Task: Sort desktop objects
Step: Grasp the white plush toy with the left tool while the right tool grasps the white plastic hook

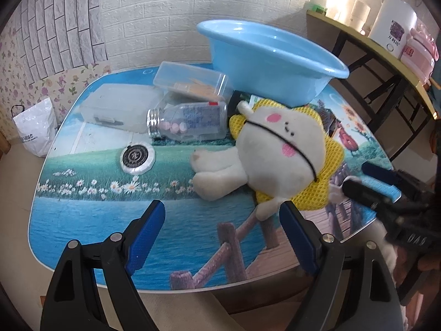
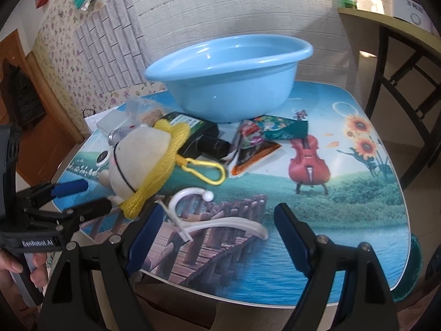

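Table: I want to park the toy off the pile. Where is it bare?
Bare table lies right of the hanger, out to the right edge. Another patch sits in front of the round tin, left of the toy. Between basin, bottle and packets it is crowded.

Ahead of the left jaws, the plush toy [image 1: 278, 149] covers the black box behind it, and the label on the glass bottle [image 1: 190, 122] is too blurred to read. Ahead of the right jaws, the blue basin [image 2: 228, 74] hides the snack packets' [image 2: 261, 135] far ends.
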Motion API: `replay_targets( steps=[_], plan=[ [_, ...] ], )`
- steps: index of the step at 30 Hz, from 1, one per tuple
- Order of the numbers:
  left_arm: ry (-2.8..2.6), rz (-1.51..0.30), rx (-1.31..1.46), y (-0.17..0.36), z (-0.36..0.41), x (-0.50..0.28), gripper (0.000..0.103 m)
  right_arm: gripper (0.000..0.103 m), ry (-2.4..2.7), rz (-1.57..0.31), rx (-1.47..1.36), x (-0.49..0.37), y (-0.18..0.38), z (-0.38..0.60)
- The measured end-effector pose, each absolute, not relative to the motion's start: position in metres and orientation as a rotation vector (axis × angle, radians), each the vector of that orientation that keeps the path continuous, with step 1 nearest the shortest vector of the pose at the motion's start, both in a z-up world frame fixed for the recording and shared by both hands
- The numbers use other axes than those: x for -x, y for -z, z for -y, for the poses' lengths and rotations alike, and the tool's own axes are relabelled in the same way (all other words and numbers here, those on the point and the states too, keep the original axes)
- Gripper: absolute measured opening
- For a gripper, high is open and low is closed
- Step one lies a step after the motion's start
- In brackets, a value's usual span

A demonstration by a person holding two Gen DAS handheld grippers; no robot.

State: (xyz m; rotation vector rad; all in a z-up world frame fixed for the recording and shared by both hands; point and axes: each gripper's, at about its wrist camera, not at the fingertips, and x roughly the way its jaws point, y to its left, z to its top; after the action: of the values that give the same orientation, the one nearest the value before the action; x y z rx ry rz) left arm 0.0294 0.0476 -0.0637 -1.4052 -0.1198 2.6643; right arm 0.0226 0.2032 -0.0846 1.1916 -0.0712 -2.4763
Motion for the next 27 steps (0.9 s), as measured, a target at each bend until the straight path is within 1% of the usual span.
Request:
replay_targets(
  steps=[7,10,12,13,14,15,17,18,22,23,27],
  plan=[
    [-2.655,0.066,1.338,0.055,-0.064,-0.018,0.085,0.084,2.459,-0.020,-1.202,-0.022,0.093,-0.187],
    [-2.635,0.061,1.328,0.053,-0.071,-0.012,0.085,0.084,2.463,-0.018,-1.211,-0.020,0.095,-0.188],
    [-2.631,0.029,1.317,0.053,-0.080,-0.006,0.089,0.083,2.472,-0.012,-1.208,-0.018,0.096,-0.191],
    [-2.639,0.007,1.309,0.052,-0.083,-0.004,0.093,0.081,2.472,-0.008,-1.205,-0.017,0.096,-0.192],
    [-2.650,-0.016,1.297,0.052,-0.086,-0.002,0.094,0.075,2.471,-0.001,-1.198,-0.017,0.096,-0.194],
    [-2.658,-0.032,1.292,0.051,-0.089,0.000,0.095,0.073,2.466,0.006,-1.193,-0.017,0.095,-0.195],
    [-2.653,-0.034,1.293,0.052,-0.093,0.006,0.098,0.060,2.452,0.017,-1.185,-0.016,0.094,-0.197],
    [-2.643,-0.032,1.299,0.053,-0.095,0.009,0.099,0.056,2.440,0.023,-1.178,-0.016,0.093,-0.198],
    [-2.624,-0.029,1.329,0.059,-0.101,0.017,0.099,0.035,2.416,0.029,-1.155,-0.018,0.092,-0.204],
    [-2.621,-0.022,1.332,0.060,-0.102,0.017,0.099,0.032,2.414,0.028,-1.149,-0.018,0.091,-0.205],
    [-2.585,0.063,1.362,0.066,-0.100,0.019,0.099,0.024,2.401,0.026,-1.139,-0.019,0.090,-0.211]
  ],
)
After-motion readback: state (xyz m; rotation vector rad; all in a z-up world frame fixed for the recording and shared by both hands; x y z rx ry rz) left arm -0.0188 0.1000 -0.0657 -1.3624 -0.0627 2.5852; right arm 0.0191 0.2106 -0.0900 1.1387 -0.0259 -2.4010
